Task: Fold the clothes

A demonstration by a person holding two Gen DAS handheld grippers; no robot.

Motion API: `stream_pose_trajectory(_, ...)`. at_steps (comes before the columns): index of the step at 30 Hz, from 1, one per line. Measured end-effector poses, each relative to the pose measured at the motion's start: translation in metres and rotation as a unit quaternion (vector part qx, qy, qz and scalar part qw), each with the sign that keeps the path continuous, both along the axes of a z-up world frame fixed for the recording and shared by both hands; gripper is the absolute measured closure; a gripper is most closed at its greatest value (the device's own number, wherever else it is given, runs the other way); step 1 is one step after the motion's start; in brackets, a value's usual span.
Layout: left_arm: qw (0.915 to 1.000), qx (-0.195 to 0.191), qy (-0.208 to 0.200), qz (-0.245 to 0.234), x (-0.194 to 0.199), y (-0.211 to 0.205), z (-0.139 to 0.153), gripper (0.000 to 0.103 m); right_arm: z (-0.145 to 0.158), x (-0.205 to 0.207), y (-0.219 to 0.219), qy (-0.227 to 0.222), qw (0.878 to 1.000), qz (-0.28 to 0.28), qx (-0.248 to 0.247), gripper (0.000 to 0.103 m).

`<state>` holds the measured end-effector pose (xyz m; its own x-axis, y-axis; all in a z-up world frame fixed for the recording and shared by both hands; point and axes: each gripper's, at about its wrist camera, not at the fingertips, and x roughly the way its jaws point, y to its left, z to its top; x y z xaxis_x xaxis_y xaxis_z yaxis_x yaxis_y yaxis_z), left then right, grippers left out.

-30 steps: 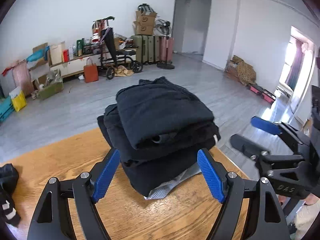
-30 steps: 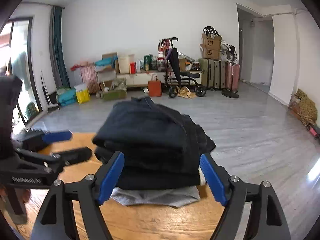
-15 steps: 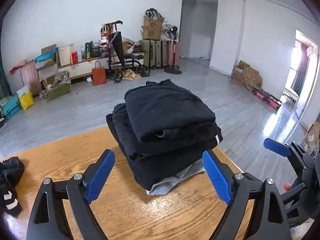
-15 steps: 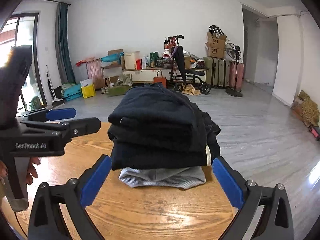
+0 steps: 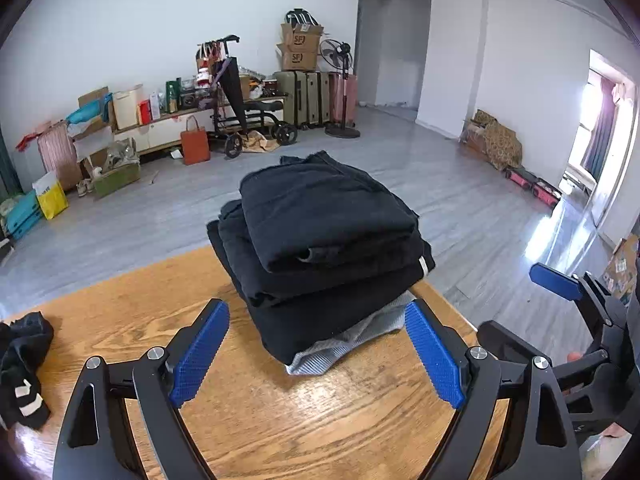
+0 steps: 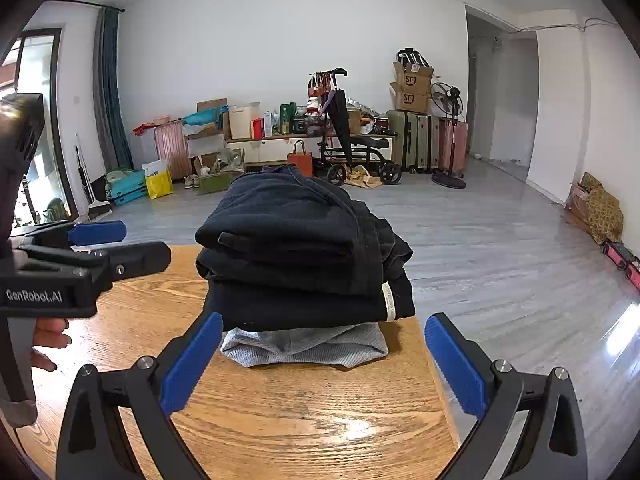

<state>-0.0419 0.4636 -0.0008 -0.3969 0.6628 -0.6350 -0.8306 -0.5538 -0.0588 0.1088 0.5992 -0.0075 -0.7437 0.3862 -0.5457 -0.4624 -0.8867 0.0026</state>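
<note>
A stack of folded dark clothes (image 5: 328, 240) rests on the wooden table (image 5: 280, 420) near its far right corner, with a folded grey garment (image 5: 352, 340) at the bottom. My left gripper (image 5: 316, 312) is open just short of the stack, its blue pads wide apart and touching nothing. In the right wrist view the same stack (image 6: 296, 256) lies over the grey garment (image 6: 304, 344). My right gripper (image 6: 324, 322) is open around the front of the grey garment without pressing on it. Each gripper shows in the other's view, the left gripper (image 6: 120, 246) and the right gripper (image 5: 528, 308).
A crumpled dark garment with white marks (image 5: 20, 360) lies at the table's left edge. The stack sits close to the table's far and right edges (image 6: 424, 344). A person's fingers (image 6: 48, 332) hold the left gripper. Boxes, suitcases and a fan line the far wall.
Both grippers have drawn back from the stack and their jaws have spread wider. The stack has stayed in place on the table.
</note>
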Motion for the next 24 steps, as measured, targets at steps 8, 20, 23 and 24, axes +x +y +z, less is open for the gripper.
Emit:
stream_pose_trajectory(8, 1.0, 0.002, 0.003, 0.003, 0.002, 0.003, 0.002, 0.013, -0.001, -0.005, 0.002, -0.005, 1.0, -0.002, -0.001, 0.0)
stream_pose_trajectory(20, 0.9995, 0.007, 0.012, 0.03, -0.002, -0.002, 0.003, 0.012, -0.002, -0.01, 0.003, -0.005, 1.0, -0.01, 0.003, 0.0)
stream_pose_trajectory(23, 0.9994, -0.001, 0.022, 0.028, 0.0, 0.0, 0.003, 0.012, -0.002, -0.011, 0.002, -0.004, 1.0, -0.012, 0.001, 0.0)
stream_pose_trajectory(24, 0.9995, 0.001, 0.02, 0.026, 0.001, 0.0, 0.004, 0.012, -0.002, -0.011, 0.002, -0.003, 1.0, -0.012, 0.0, 0.0)
